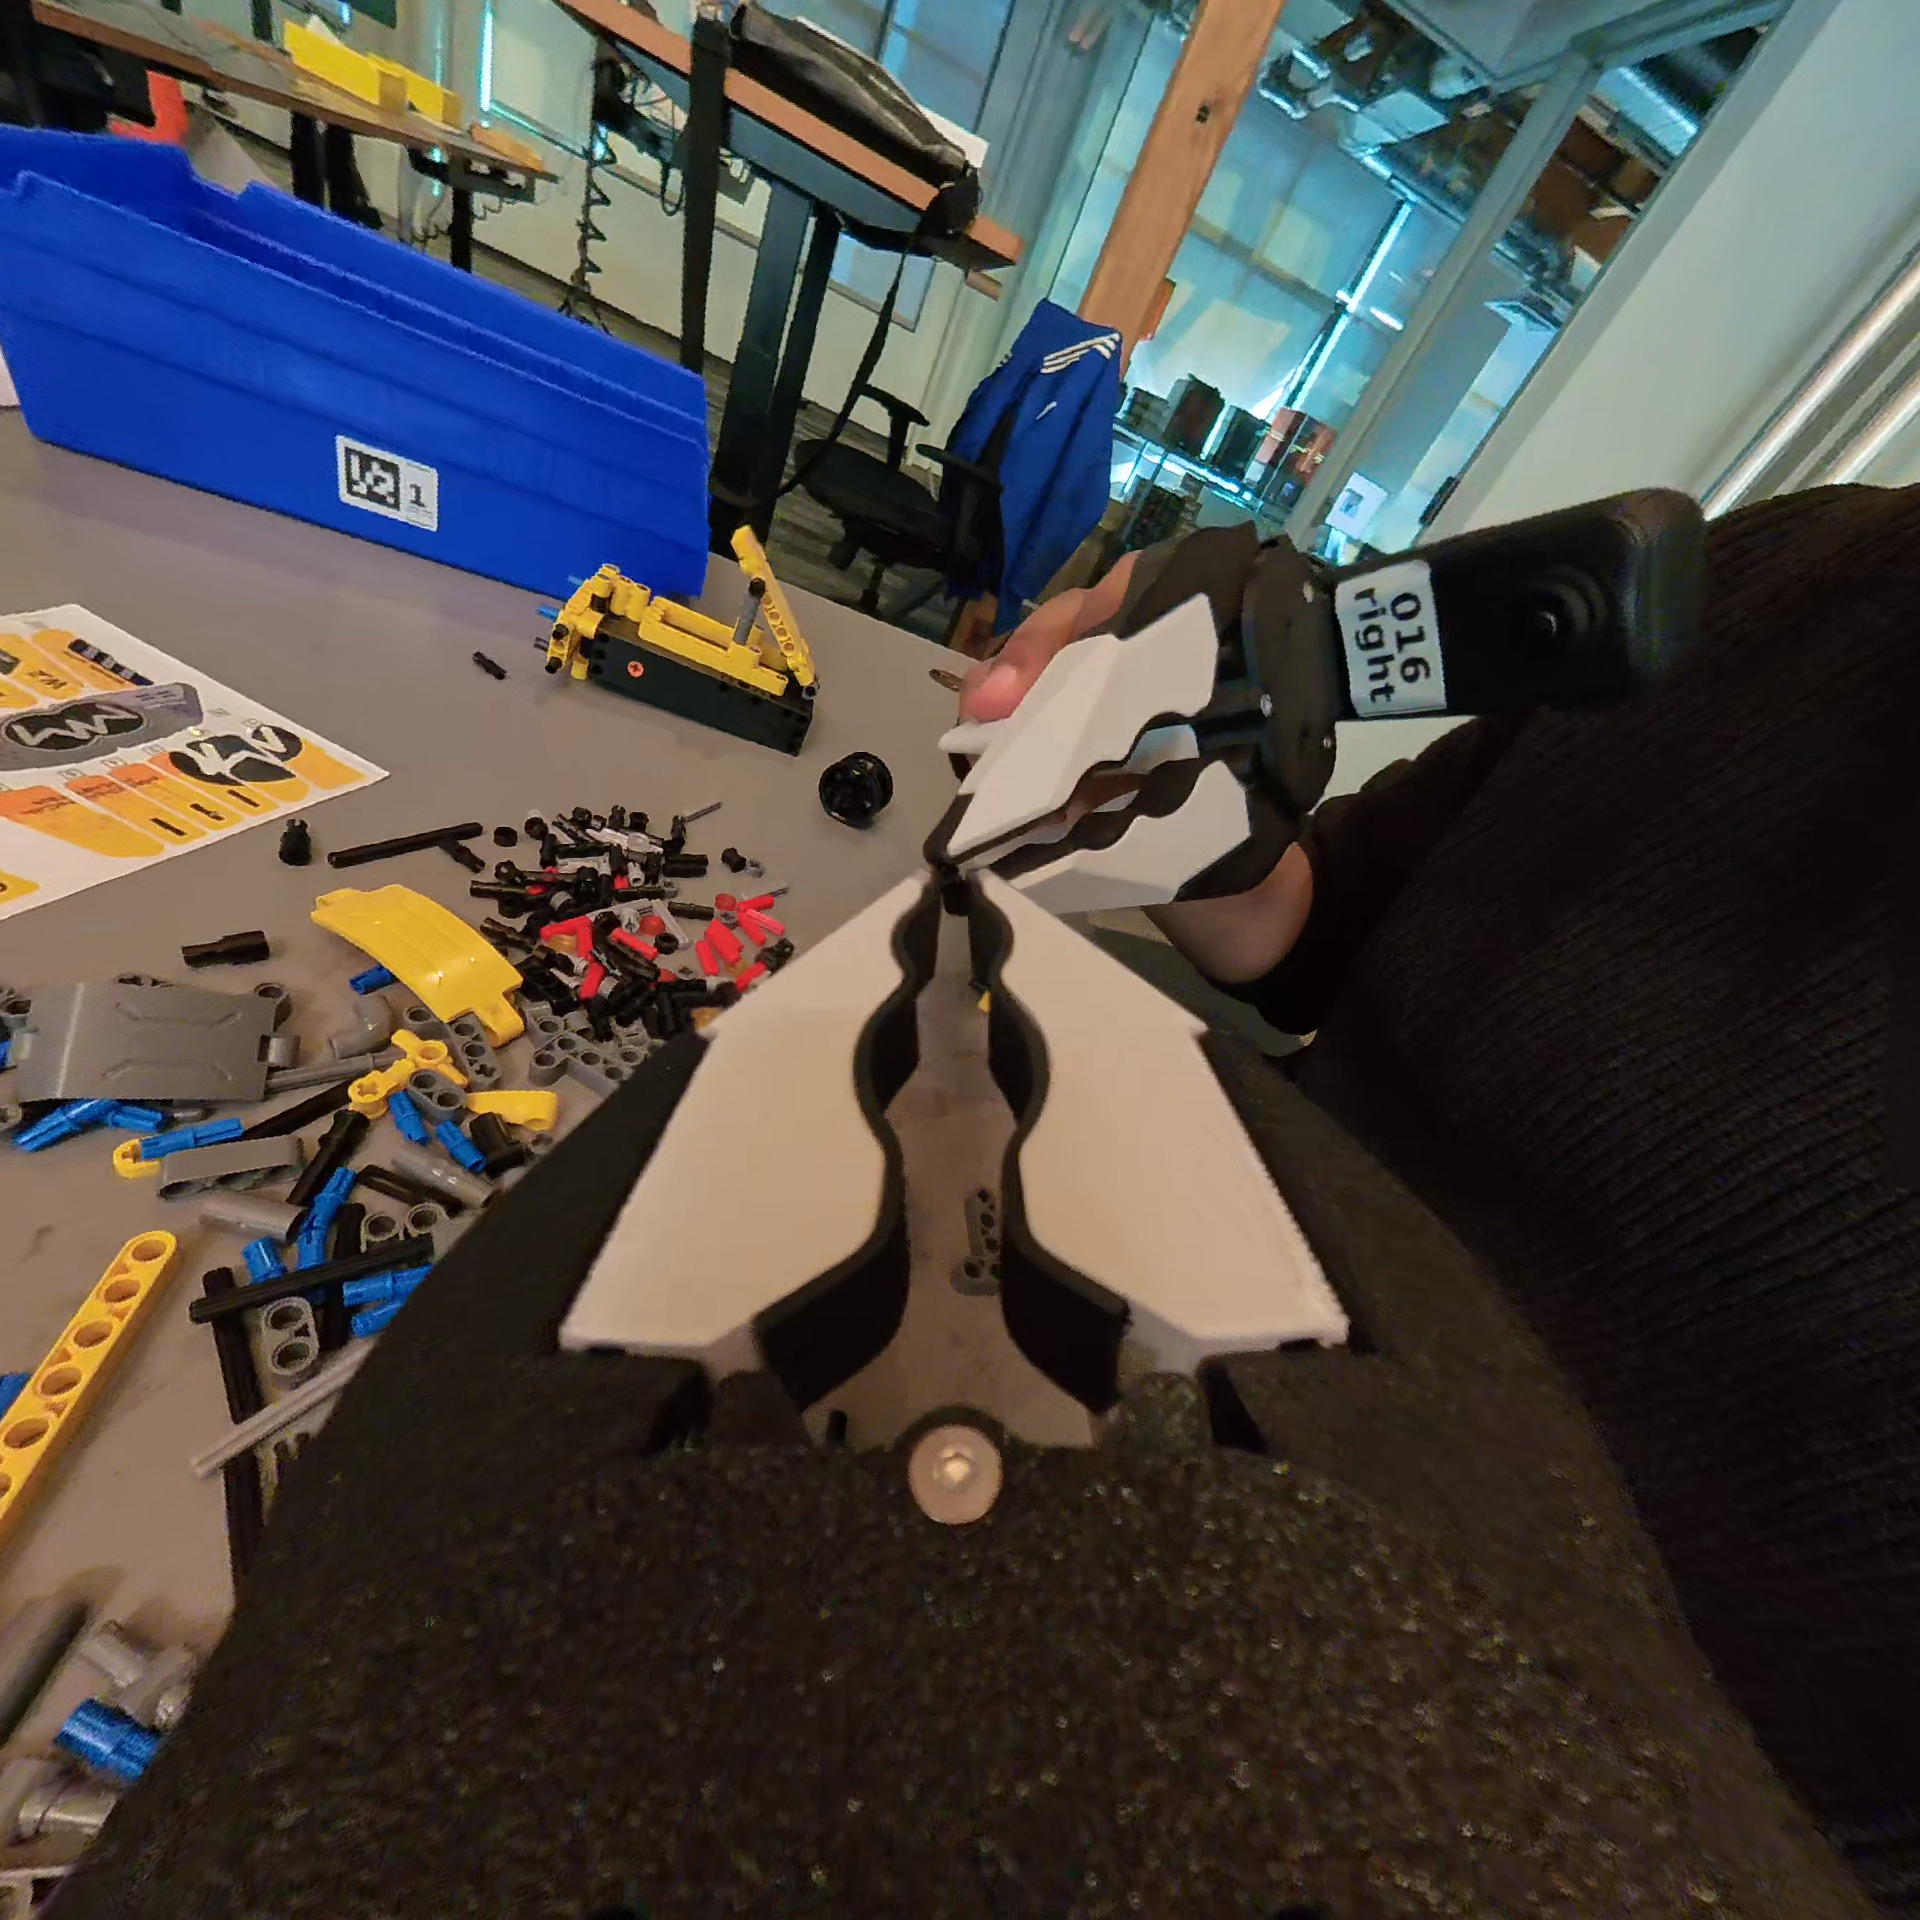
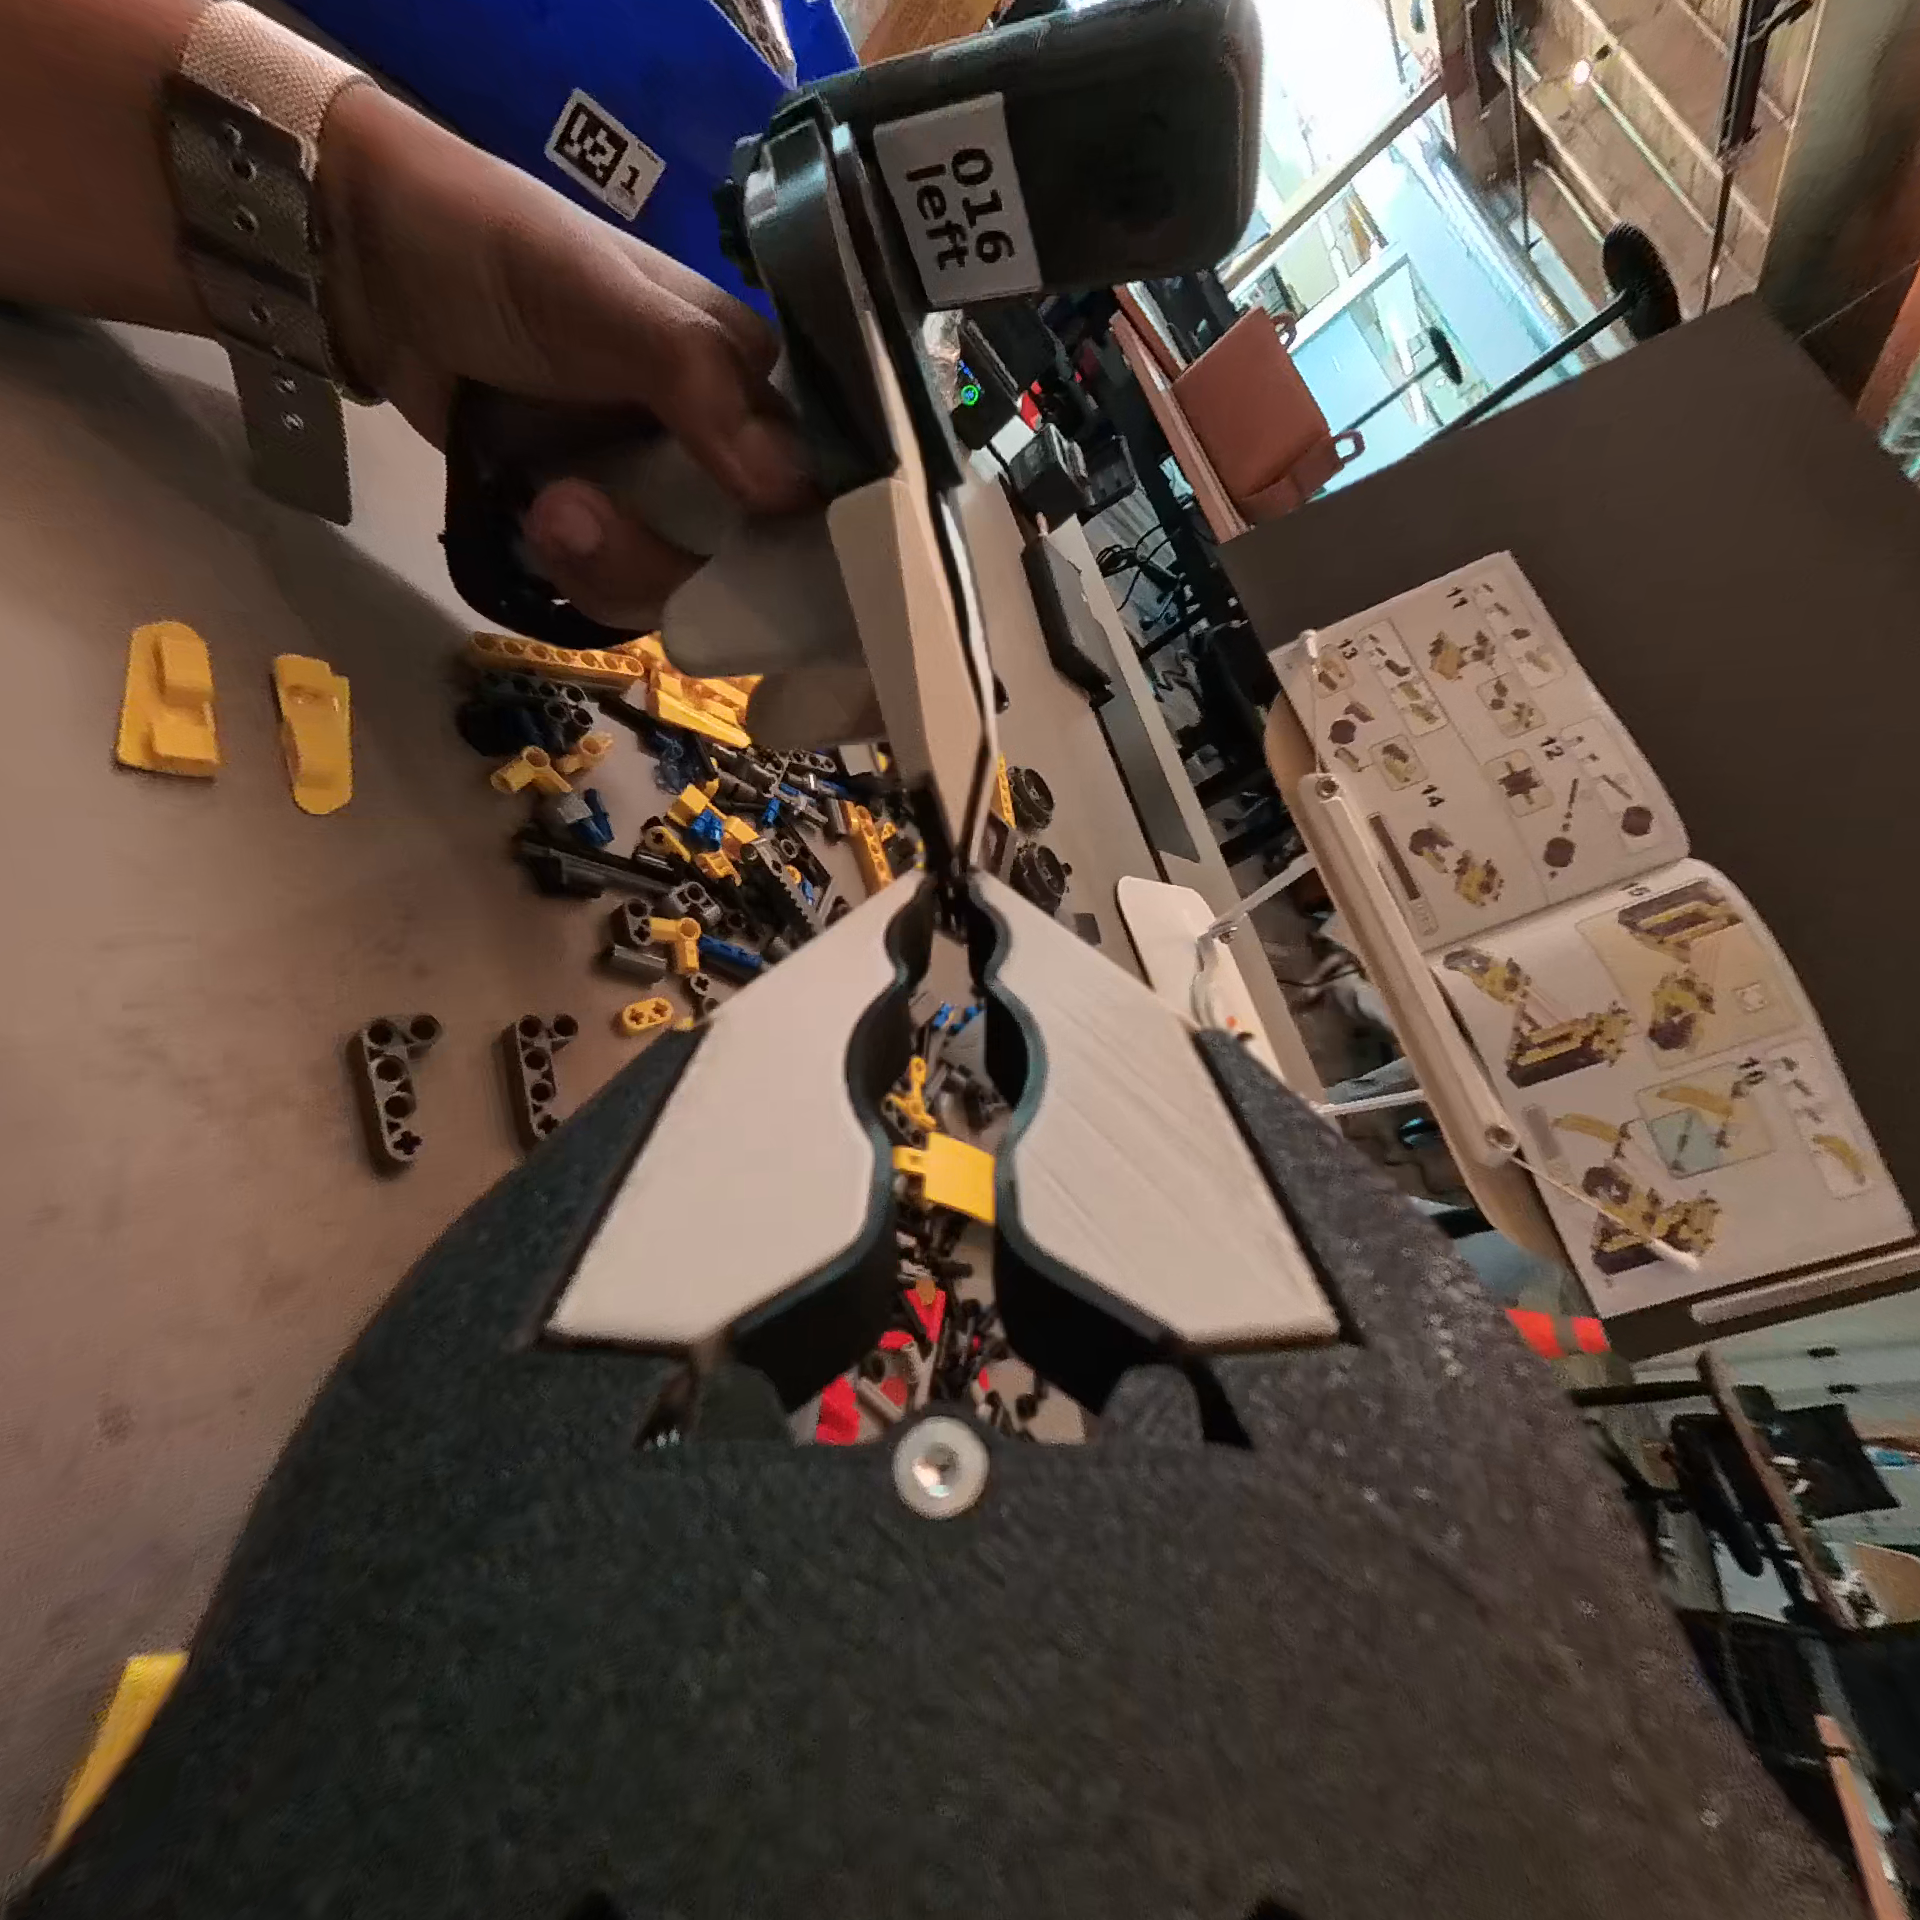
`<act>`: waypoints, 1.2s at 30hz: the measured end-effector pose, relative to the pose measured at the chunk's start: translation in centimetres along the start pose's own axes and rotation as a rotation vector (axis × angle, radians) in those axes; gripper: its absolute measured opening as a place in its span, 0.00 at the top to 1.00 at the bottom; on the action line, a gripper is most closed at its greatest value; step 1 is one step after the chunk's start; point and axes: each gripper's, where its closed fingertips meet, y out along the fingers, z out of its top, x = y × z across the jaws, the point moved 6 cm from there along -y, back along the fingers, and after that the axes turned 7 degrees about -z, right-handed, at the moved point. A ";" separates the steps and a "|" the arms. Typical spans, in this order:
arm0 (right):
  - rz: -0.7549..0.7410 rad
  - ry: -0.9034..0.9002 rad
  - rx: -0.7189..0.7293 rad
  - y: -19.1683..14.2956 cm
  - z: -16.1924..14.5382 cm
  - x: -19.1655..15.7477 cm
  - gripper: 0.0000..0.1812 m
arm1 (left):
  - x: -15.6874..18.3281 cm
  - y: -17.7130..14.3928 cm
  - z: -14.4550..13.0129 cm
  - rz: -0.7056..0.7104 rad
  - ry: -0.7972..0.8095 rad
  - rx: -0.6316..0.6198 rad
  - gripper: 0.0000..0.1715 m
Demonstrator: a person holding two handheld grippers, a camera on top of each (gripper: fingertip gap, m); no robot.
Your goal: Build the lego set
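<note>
My left gripper [image 1: 952, 885] and my right gripper [image 2: 951, 896] meet tip to tip above the grey table [image 1: 416, 665]. Each is closed on a small black part [image 1: 950, 891] pinched at the tips; its shape is too small to tell. In the left wrist view the right gripper [image 1: 940, 857] comes in from the right, held by a hand. In the right wrist view the left gripper [image 2: 951, 862] comes down from above, held by a hand. A pile of black, red, blue and yellow construction-toy pieces [image 1: 634, 935] lies below on the table and also shows in the right wrist view [image 2: 727, 831].
A partly built yellow and black model [image 1: 686, 655], a black wheel [image 1: 854, 790], a yellow curved panel [image 1: 426, 951], a sticker sheet [image 1: 135, 748] and a blue bin [image 1: 312, 343] are on the table. An open instruction booklet [image 2: 1558, 935] stands at the right. Two yellow panels [image 2: 171, 701] and two grey angled beams [image 2: 390, 1086] lie apart. The grippers are tip to tip, or close to it. The yellow curved panel [image 1: 426, 951] is about equally far from each gripper, around 15 centimeters. It is also in sight in the right wrist view [image 2: 975, 1176].
</note>
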 end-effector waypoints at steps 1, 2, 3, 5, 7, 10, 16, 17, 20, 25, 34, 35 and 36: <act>-0.007 -0.011 0.004 0.0 0.1 0.0 0.97 | 0.0 -0.1 0.0 -0.007 -0.001 0.005 0.98; -0.010 -0.013 0.011 -0.1 0.3 0.0 0.97 | 0.1 -0.1 0.1 -0.019 -0.009 0.013 0.98; -0.010 -0.008 0.016 -0.1 0.3 0.1 0.97 | 0.1 -0.2 0.1 -0.031 -0.018 0.021 0.98; -0.012 0.004 0.025 -0.2 0.5 0.1 0.97 | 0.1 -0.3 0.2 -0.048 -0.034 0.033 0.97; -0.020 0.006 0.034 -0.3 0.6 0.3 0.97 | 0.1 -0.2 0.1 -0.055 -0.046 0.032 0.94; -0.021 -0.004 0.039 -0.6 0.8 0.2 0.97 | 0.3 -0.1 0.0 -0.073 -0.046 0.021 0.95; -0.019 -0.045 0.039 -1.1 0.9 -0.1 0.97 | 0.7 0.3 -0.1 -0.112 -0.054 0.008 0.97; -0.014 -0.053 0.039 -1.2 0.8 -0.2 0.97 | 0.7 0.4 -0.2 -0.115 -0.055 -0.001 0.97; -0.008 -0.072 0.038 -1.4 0.7 -0.5 0.97 | 0.7 0.6 -0.5 -0.125 -0.070 -0.015 0.97; -0.001 -0.096 0.031 -1.8 0.7 -0.8 0.97 | 0.8 0.8 -0.7 -0.130 -0.078 -0.029 0.96; 0.003 -0.078 0.045 -2.0 1.1 -1.0 0.97 | 1.4 0.9 -0.3 -0.143 -0.040 -0.017 0.98; 0.003 -0.075 0.047 -2.1 1.2 -1.0 0.97 | 1.4 0.9 -0.3 -0.157 -0.055 -0.011 0.97; -0.004 -0.080 0.045 -2.1 1.2 -0.9 0.97 | 1.4 0.9 -0.4 -0.171 -0.070 -0.017 0.95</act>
